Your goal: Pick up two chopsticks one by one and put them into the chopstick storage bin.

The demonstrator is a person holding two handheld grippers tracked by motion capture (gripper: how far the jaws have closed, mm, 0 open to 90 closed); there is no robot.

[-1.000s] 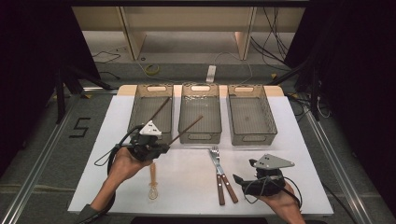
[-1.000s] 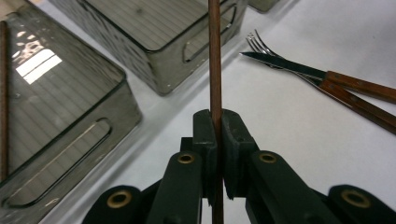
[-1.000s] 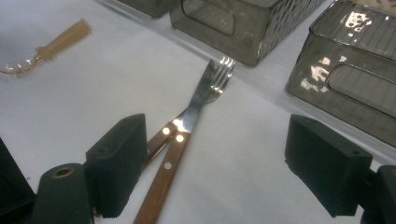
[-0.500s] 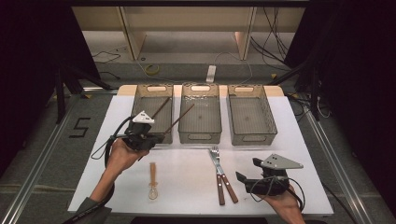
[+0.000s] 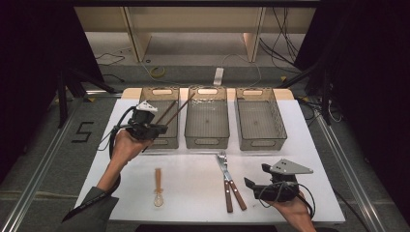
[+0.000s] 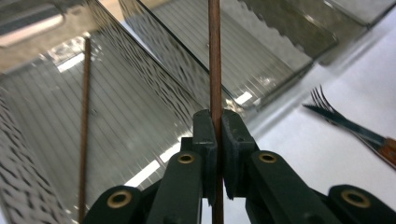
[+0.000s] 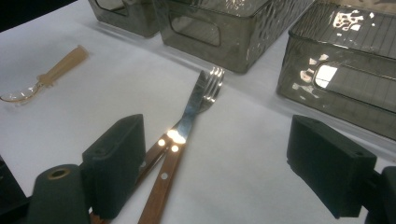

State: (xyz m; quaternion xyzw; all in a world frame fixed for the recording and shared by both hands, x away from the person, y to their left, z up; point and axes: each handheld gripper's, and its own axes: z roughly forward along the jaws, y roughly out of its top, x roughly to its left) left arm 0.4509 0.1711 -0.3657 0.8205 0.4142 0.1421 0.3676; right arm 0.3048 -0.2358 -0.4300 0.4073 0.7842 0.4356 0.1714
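Sorting cutlery into the three bins along the desk's far edge looks barely started. One chopstick (image 6: 84, 121) already lies in the left bin (image 5: 162, 92); middle bin (image 5: 208, 92) and right bin (image 5: 256, 93) hold nothing I can see.

Left gripper (image 5: 155, 128) is pinched tight on the second chopstick (image 6: 215, 70), jaws pressed onto it, hanging over the left bin's near edge with the stick angled up toward the far rim. Not released yet.

Right gripper (image 7: 229, 163) sits at the desk's near right corner, jaws spread wide, nothing between them, just beside the knife (image 5: 227, 181) and fork (image 5: 231, 176), which lie crossed near the front edge, centre-right.

Still to do, by my read: drop this chopstick, then knife, fork and the spoon (image 5: 158, 187) at near-left of the desk.

Versus a second ago: left hand has moved away from the spoon, up and toward the left bin, carrying the stick along. Right hand has stayed put. Cutlery on the desk hasn't shifted.
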